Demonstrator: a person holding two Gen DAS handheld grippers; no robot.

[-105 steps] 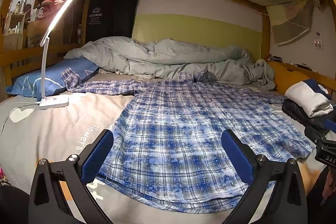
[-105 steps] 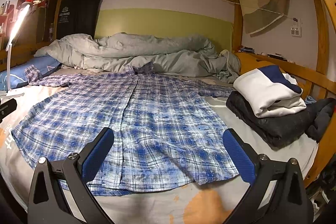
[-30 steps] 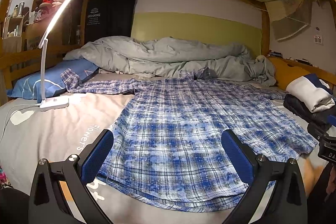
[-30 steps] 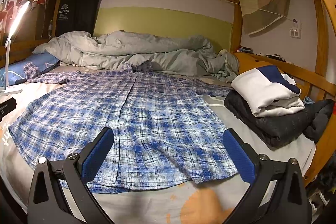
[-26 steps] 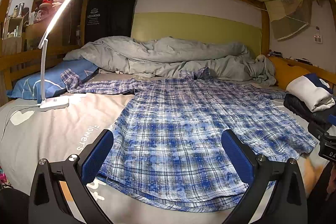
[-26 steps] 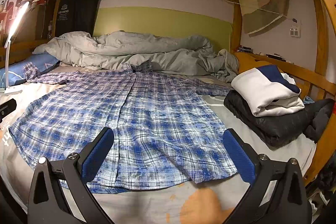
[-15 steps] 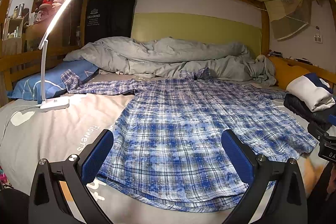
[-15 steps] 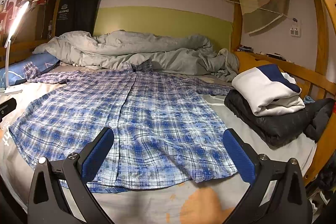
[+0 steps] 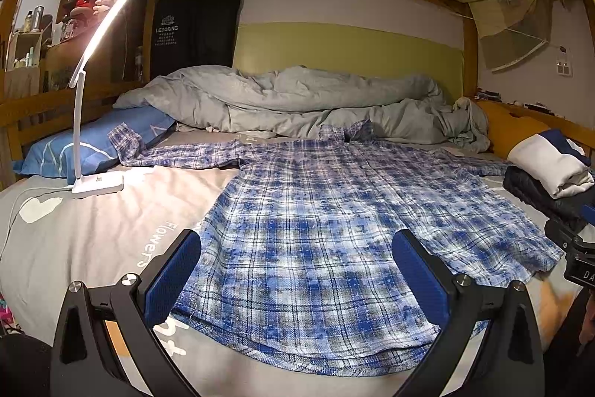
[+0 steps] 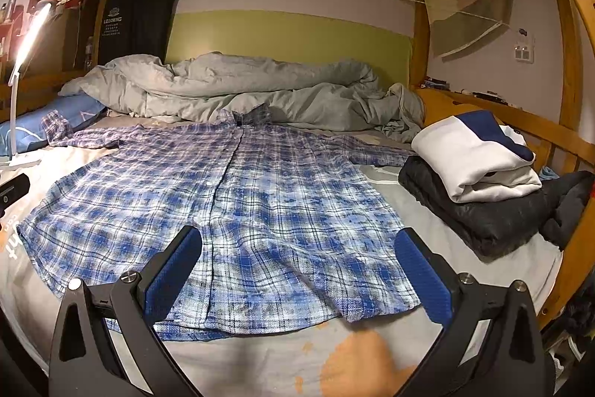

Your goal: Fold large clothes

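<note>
**Flat out: plaid shirt spread on the bed, both tools released**

Squarely across the grey printed bed sheet (image 9: pixel 93 240) lies the blue-and-white plaid button-up shirt (image 9: pixel 327 229), face up and unfolded, its collar toward the rumpled grey duvet (image 9: pixel 297 103) and its hem nearest the cameras. One sleeve stretches out from the shirt's shoulder toward the blue pillow (image 9: pixel 85 144), its cuff resting on the pillow's edge; the other sleeve runs out from the opposite shoulder toward the stack of folded clothes (image 10: pixel 479 188), a white-and-navy garment on top of a dark one, which sits just beside the shirt's side edge. A white desk lamp with a lit curved bar (image 9: pixel 96 181) stands on the sheet near the pillow-side sleeve, apart from the shirt's body.

The left hand-held gripper (image 9: pixel 297 279) hovers over the shirt's hem, its blue-padded fingers (image 9: pixel 173 276) spread wide with nothing between them. The right hand-held gripper (image 10: pixel 299 276) is likewise released, fingers wide apart and empty, poised above the hem on the side of the shirt nearer the folded stack. In the right wrist view the button placket runs from the collar down to the hem, passing close to that gripper's left finger. Whether either tool touches the fabric cannot be told.
</note>
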